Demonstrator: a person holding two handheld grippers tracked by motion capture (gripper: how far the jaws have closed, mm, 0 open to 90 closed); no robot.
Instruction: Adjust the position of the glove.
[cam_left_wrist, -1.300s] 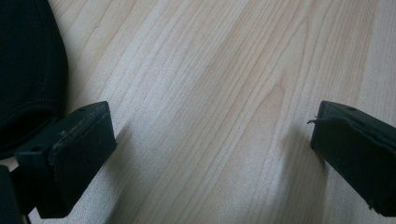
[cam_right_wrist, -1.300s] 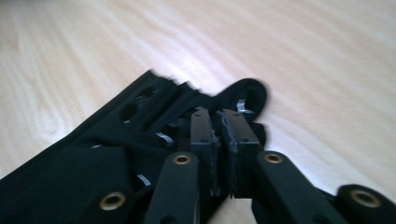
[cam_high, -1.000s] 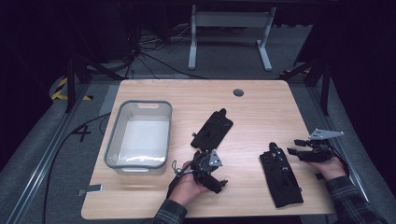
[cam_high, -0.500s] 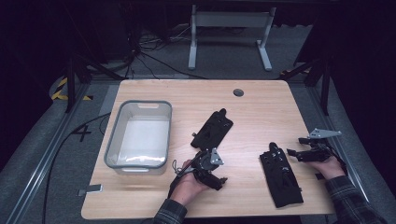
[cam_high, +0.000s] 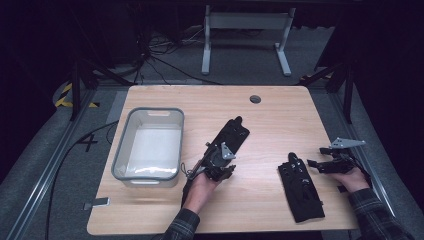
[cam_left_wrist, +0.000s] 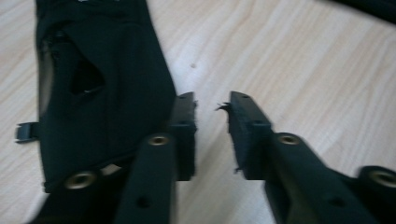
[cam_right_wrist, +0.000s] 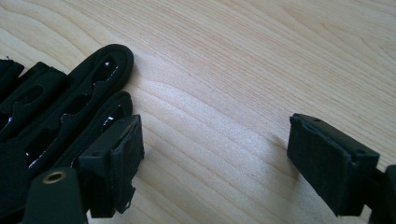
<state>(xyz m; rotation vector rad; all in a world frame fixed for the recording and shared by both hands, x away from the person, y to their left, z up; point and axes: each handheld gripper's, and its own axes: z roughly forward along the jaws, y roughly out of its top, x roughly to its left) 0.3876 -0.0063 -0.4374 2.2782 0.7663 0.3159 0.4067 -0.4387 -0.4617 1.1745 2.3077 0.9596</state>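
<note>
Black fabric pieces, count two, lie flat on the bench (cam_high: 280, 115), well apart from each other. Piece one (cam_high: 234, 134) lies near the bench centre, its long axis on a diagonal. Piece two (cam_high: 301, 192) lies toward the right front, with its long axis running roughly front to back. Both are dark, elongated and pierced with slots or cut-outs.

Claws, count two, one in each hand of the person.

Left claw (cam_high: 220, 159): positioned at the near end of piece one. In the left gripper view, the left claw (cam_left_wrist: 212, 105) has just been closing and now stands narrow. Bare wood shows in the slim gap and nothing sits between the pads. Piece one (cam_left_wrist: 93, 93) lies just beside the outer face of one jaw, outside the gap. Whether that jaw touches the fabric cannot be determined.

Right claw (cam_high: 314, 164): positioned just beside the far right edge of piece two. In the right gripper view, the right claw (cam_right_wrist: 215, 140) has just been opening and stands wide. Bare bench surface lies between the jaws. One jaw sits at the slotted edge of piece two (cam_right_wrist: 56, 102); the other jaw is well clear of it.

Other items: one clear plastic tub (cam_high: 150, 111) on the left side of the bench, and one round hole (cam_high: 255, 99) near the far edge.
</note>
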